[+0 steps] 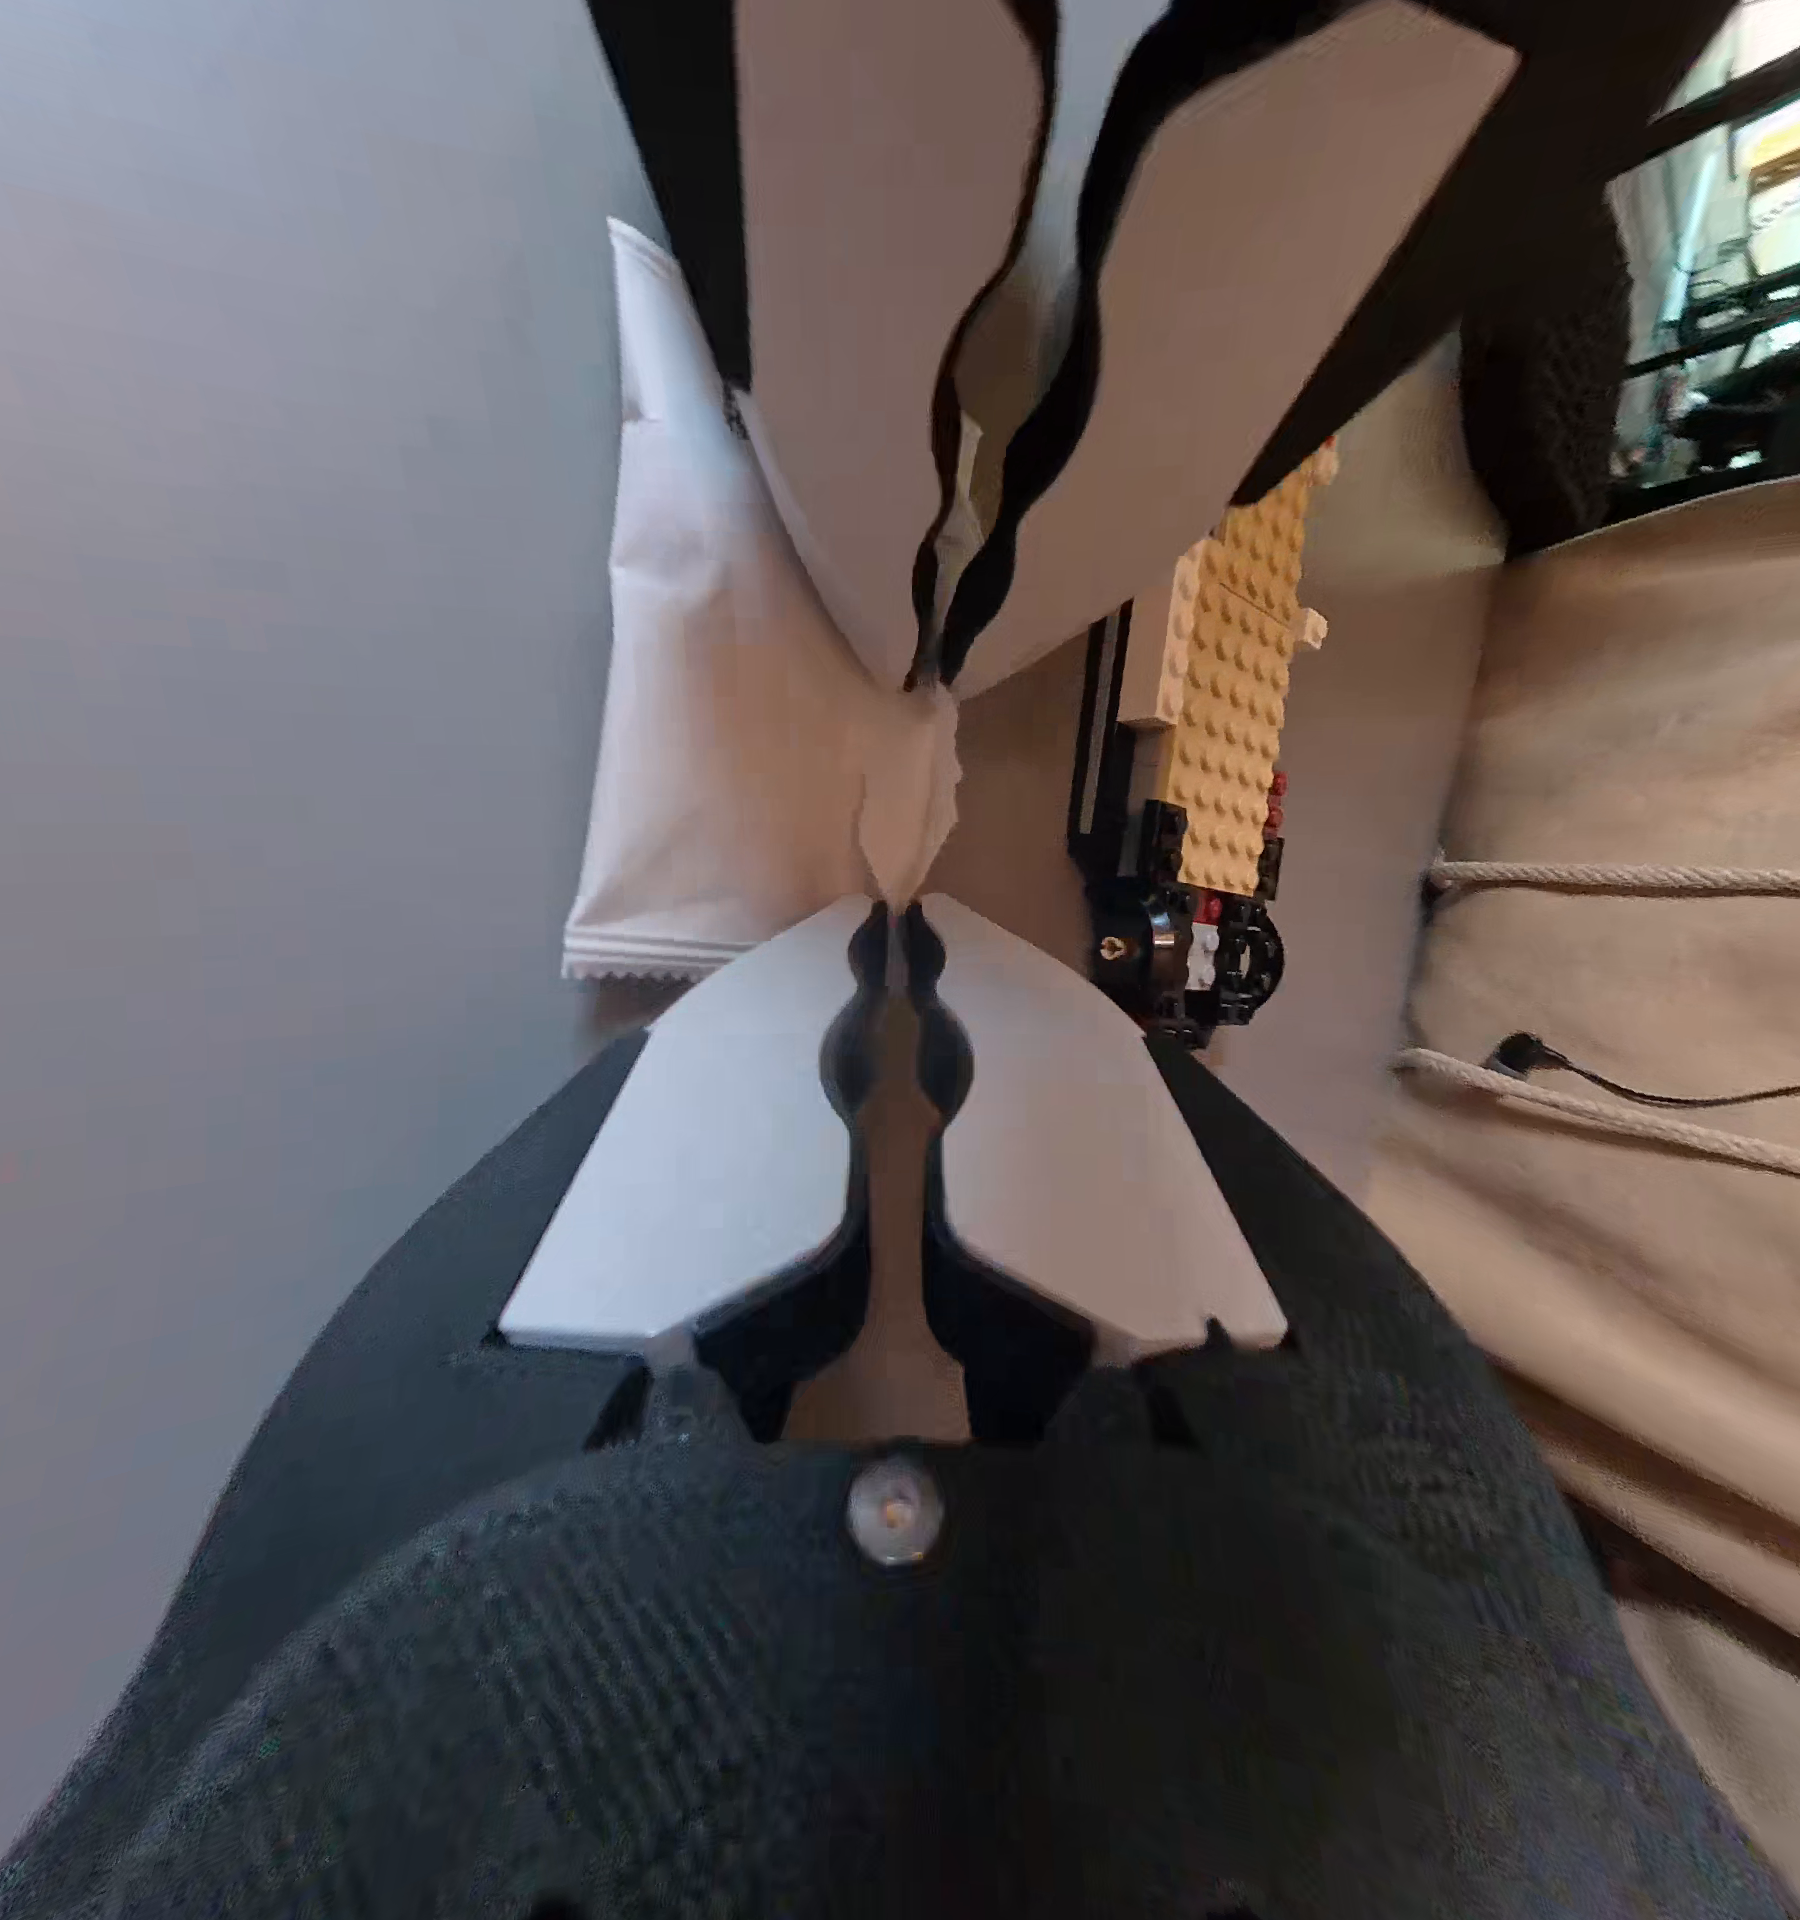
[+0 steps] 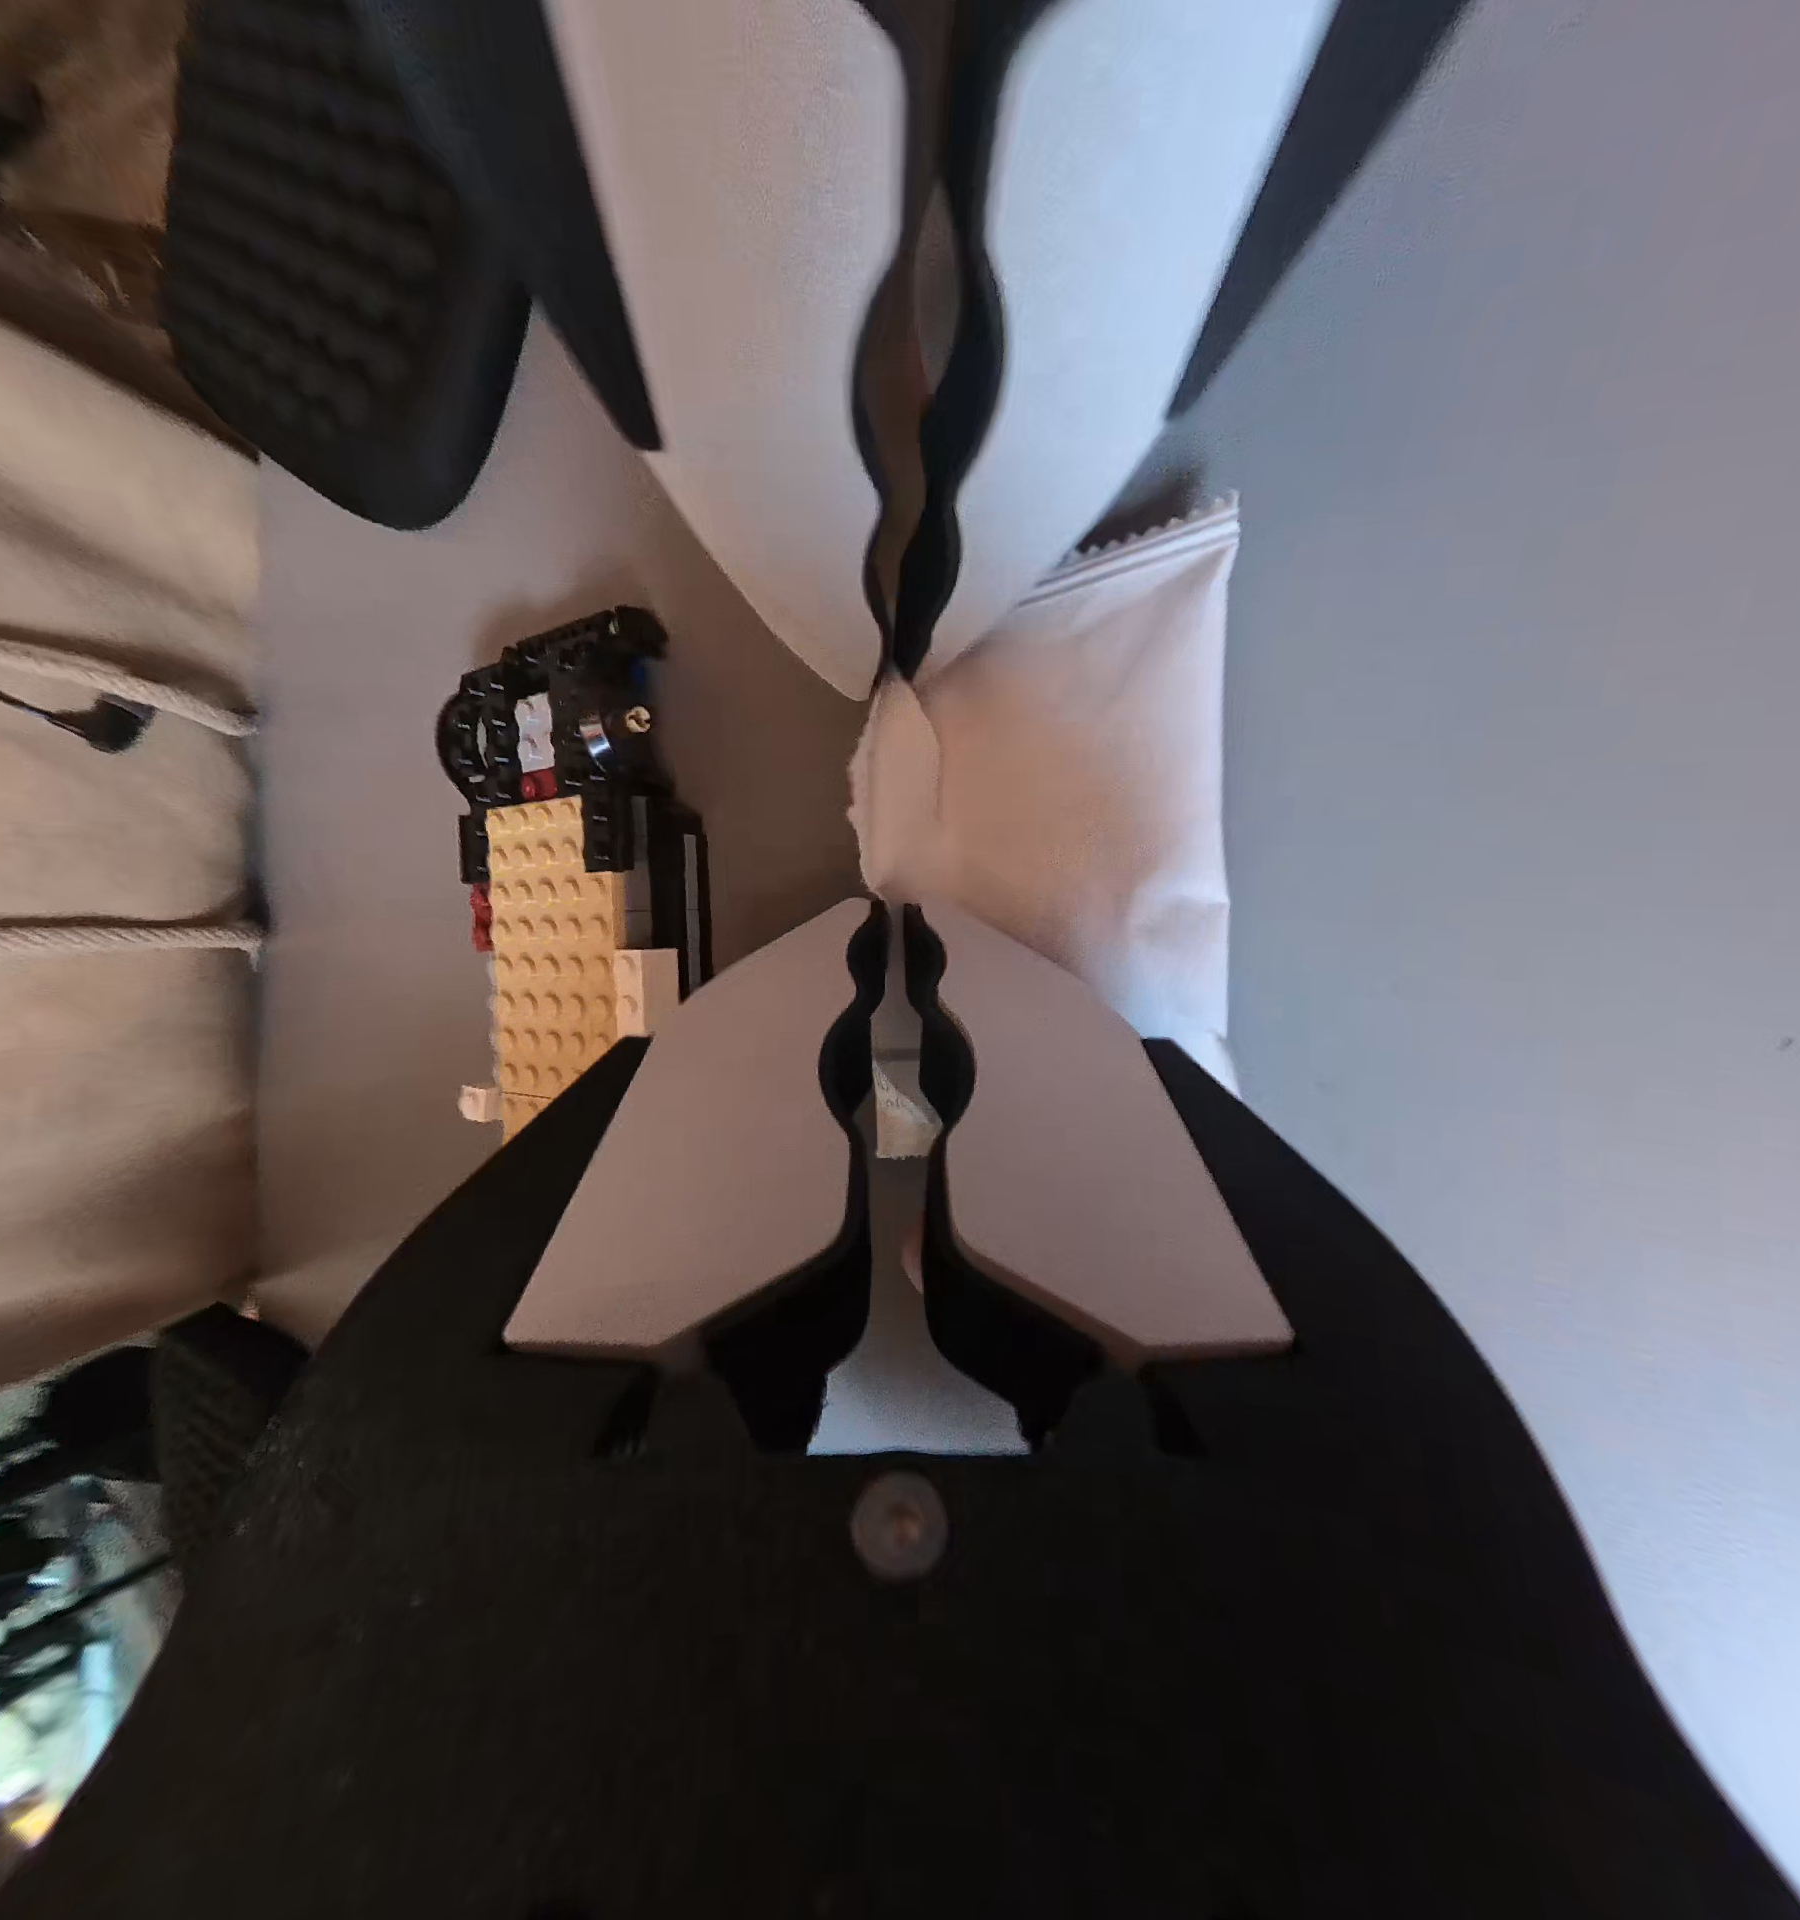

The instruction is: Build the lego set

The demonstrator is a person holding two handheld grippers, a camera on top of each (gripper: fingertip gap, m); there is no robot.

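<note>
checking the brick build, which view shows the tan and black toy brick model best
The left wrist view: the tan and black toy brick model shows nearly whole beside the white sealed packet. In the right wrist view the model has its lower end hidden behind the right gripper.

no legible writing, labels or numbers

From my remote seat I saw a plain pale grey counter filling most of both views under soft, even light, while a blurred, cluttered room with dark frames and bright patches showed beyond its edge.
</note>
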